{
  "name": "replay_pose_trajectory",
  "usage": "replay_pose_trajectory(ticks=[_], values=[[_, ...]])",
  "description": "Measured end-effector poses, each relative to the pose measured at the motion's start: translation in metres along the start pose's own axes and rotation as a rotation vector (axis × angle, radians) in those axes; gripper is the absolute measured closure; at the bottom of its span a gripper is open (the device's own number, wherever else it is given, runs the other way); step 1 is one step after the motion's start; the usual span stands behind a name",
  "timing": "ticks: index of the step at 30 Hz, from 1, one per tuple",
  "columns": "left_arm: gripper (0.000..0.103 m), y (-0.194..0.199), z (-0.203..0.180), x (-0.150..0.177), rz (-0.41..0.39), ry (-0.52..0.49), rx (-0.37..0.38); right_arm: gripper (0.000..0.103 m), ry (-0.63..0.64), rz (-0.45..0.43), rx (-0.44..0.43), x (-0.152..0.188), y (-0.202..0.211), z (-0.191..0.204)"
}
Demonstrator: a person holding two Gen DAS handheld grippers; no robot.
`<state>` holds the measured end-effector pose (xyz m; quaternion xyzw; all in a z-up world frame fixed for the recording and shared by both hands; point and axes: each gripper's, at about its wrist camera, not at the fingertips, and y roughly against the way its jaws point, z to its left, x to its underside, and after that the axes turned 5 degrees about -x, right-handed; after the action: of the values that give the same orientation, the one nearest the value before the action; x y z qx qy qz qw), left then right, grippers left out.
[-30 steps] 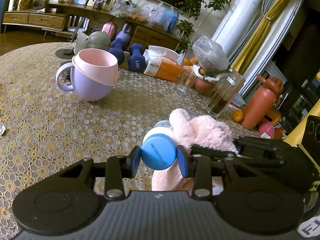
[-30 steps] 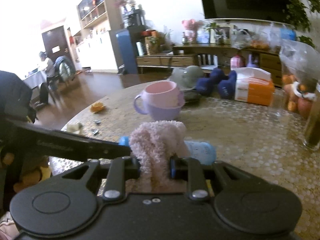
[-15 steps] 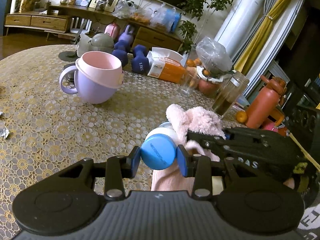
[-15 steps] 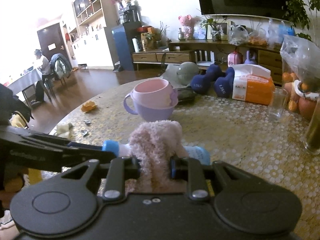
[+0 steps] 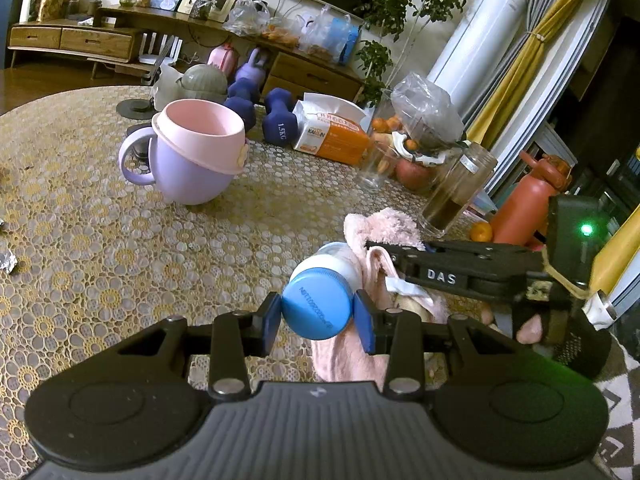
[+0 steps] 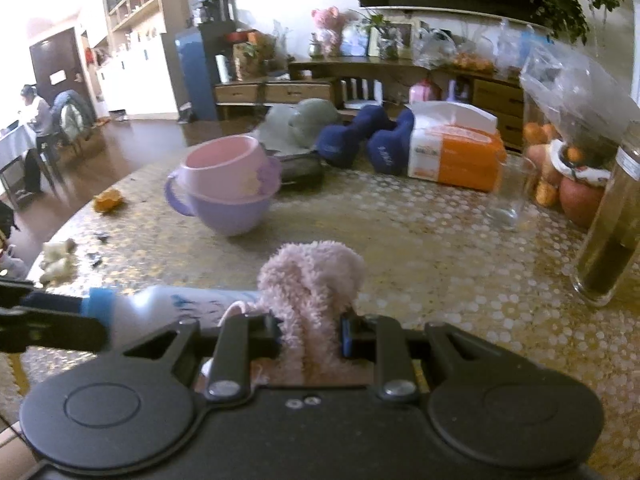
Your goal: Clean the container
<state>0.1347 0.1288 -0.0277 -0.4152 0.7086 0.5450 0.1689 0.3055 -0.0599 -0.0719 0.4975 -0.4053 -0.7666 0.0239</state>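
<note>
— Tongs first: what has each got?

— Left tongs are clamped on the blue cap end of the bottle, low in the frame's centre, held clear above the tabletop. Right tongs are pinched shut on the pink cloth.

— How does the bottle lie from the cloth?

— In my right view its long axis runs sideways, cap at lower left, body passing under the cloth. I'd judge wiping goes along that axis.

**Pinks, blues and gold lace**

Blue cap on a white bottle; fluffy pale-pink cloth. At ten o'clock, a lilac cup with pink insert. Tablecloth gold, floral lace pattern. Navy dumbbells; orange-and-white tissue pack.
</note>
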Motion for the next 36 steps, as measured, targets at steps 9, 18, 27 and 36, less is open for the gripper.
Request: replay_pose_trajectory(ticks=[9,18,27,36], values=[[0.065,0.000,0.001,0.001,0.001,0.003,0.002,0.080,0.000,0.040,0.113,0.000,-0.014,-0.013],[0.065,0.000,0.000,0.004,0.002,0.010,0.002,0.081,0.027,-0.074,-0.034,-0.008,0.043,0.011],[0.065,0.000,0.000,0.006,0.003,0.005,0.001,0.081,0.106,-0.047,-0.212,-0.008,0.043,0.055],[0.071,-0.001,0.016,0.008,0.003,0.028,-0.043,0.080,0.121,0.001,-0.108,-0.011,0.010,0.047]])
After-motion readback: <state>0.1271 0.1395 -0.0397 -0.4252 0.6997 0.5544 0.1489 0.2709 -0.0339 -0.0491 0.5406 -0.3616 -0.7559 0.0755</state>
